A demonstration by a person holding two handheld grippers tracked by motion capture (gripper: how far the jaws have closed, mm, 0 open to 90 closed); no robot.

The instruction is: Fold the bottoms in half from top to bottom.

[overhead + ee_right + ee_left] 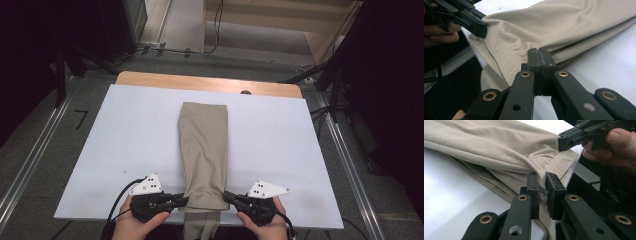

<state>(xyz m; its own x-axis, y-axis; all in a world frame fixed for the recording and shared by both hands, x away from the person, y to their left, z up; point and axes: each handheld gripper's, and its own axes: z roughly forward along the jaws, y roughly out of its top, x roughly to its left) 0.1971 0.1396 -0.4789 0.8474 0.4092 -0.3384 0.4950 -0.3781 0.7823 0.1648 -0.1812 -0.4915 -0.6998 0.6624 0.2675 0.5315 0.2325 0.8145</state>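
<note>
The left hand (134,224) comes in from the near edge of the desk (125,150), palm wrapped around the left hand-held gripper (184,201), which lies low and nearly level, pointing rightward toward the other hand. In the left gripper view its jaws stand slightly apart with a bunched ridge of cloth between them, so it is pinching the near left corner of the beige trousers (204,150).

The trousers lie folded lengthwise in a narrow strip, running away from both hand-held grippers toward the far side of the desk. The ribbed waistband (564,160) sits between the two hand-held grippers, and a bit of fabric hangs over the near desk edge below them.

The right hand-held gripper (226,196) mirrors the left, level and pointing leftward, held in the right hand (260,222). In the right gripper view its jaws are pressed together on the trousers' near right edge.
</note>
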